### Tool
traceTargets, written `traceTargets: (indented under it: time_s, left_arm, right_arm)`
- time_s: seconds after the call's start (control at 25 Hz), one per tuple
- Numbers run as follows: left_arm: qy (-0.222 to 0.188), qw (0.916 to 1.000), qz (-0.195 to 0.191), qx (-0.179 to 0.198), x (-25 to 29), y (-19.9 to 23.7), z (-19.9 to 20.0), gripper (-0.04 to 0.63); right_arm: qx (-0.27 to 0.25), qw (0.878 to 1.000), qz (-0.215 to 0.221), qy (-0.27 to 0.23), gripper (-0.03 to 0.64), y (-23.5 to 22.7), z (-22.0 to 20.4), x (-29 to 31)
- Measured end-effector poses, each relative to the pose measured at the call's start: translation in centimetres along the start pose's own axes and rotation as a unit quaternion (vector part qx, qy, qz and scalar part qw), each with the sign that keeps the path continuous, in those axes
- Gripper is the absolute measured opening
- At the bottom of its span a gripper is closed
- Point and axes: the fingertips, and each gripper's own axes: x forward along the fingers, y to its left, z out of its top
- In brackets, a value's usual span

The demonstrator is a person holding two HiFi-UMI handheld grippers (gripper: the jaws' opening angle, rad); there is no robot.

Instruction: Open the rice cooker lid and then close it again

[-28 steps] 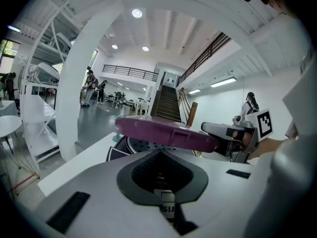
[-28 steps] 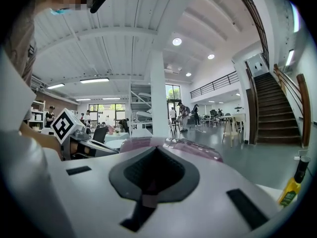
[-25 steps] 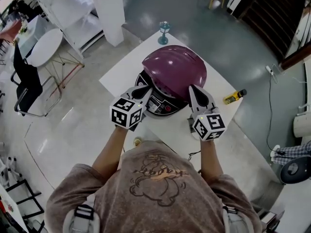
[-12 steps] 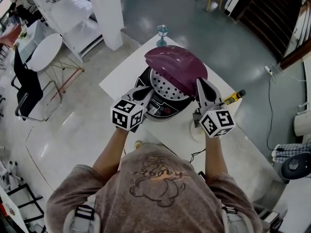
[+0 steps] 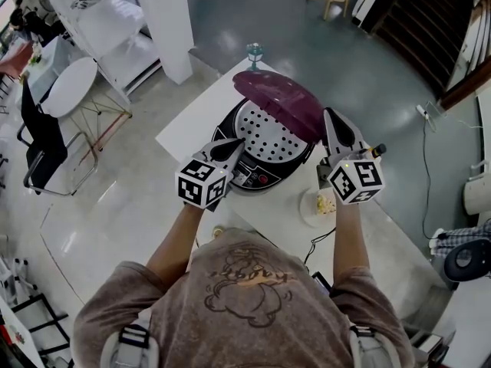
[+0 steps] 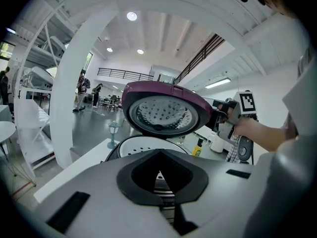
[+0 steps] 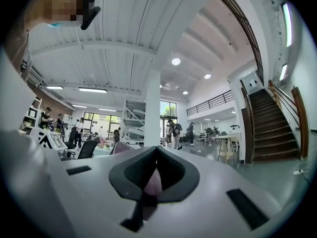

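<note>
A black rice cooker [image 5: 224, 126] stands on the white table [image 5: 192, 121]. Its purple lid [image 5: 280, 98] is tilted up about halfway, hinged at the far side, over a perforated white tray [image 5: 268, 138] in the pot. My right gripper [image 5: 331, 115] is shut on the lid's front rim, and a pink sliver of the rim shows between its pads [image 7: 154, 180]. My left gripper [image 5: 235, 144] is shut with nothing in it, its tips against the cooker's front by the control panel [image 5: 257, 176]. The left gripper view shows the lid's underside [image 6: 161, 114] and the right gripper [image 6: 218, 115] at the lid's edge.
A yellow bottle [image 5: 376, 150] lies right of the cooker and a small plate with food [image 5: 318, 203] sits under my right gripper. A teal ornament [image 5: 254, 52] stands at the table's far corner. A white pillar [image 5: 169, 14] rises beyond the table on the left.
The lid has swung up from nearly shut to about half open. My right gripper rose and moved right with the rim. My left gripper stayed at the cooker's front.
</note>
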Motion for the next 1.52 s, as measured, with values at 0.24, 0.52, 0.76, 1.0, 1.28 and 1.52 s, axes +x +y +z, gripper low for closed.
traceTargets:
  time_s: [0.24, 0.52, 0.76, 1.0, 1.28, 1.52]
  left_arm:
    - [-0.005, 1.0, -0.001, 0.001, 0.3, 0.1, 0.6, 0.02]
    - [-0.01, 0.9999, -0.004, 0.003, 0.8, -0.4, 1.2, 0.02]
    - [-0.011, 0.9999, -0.006, 0.006, 1.2, -0.7, 1.4, 0.02]
    - [-0.012, 0.9999, -0.009, 0.009, 1.3, -1.0, 1.6, 0.02]
    - [-0.013, 0.9998, -0.01, 0.009, 1.6, -1.3, 1.6, 0.02]
    - [-0.01, 0.9999, -0.011, 0.009, 1.6, -1.6, 1.4, 0.02]
  right_arm:
    - [-0.012, 1.0, -0.011, -0.017, 0.005, -1.9, 2.1, 0.7]
    - [-0.028, 0.999, -0.014, -0.005, 0.005, -4.0, 2.7, 1.9]
    - [-0.039, 0.999, -0.011, -0.003, 0.003, -5.1, 3.1, 2.6]
    - [-0.048, 0.999, -0.016, -0.001, 0.005, -6.6, 3.8, 3.2]
    - [-0.05, 0.998, -0.038, -0.003, 0.003, -9.3, 4.5, 3.6]
    - [-0.046, 0.997, -0.059, 0.006, 0.003, -12.0, 4.4, 4.1]
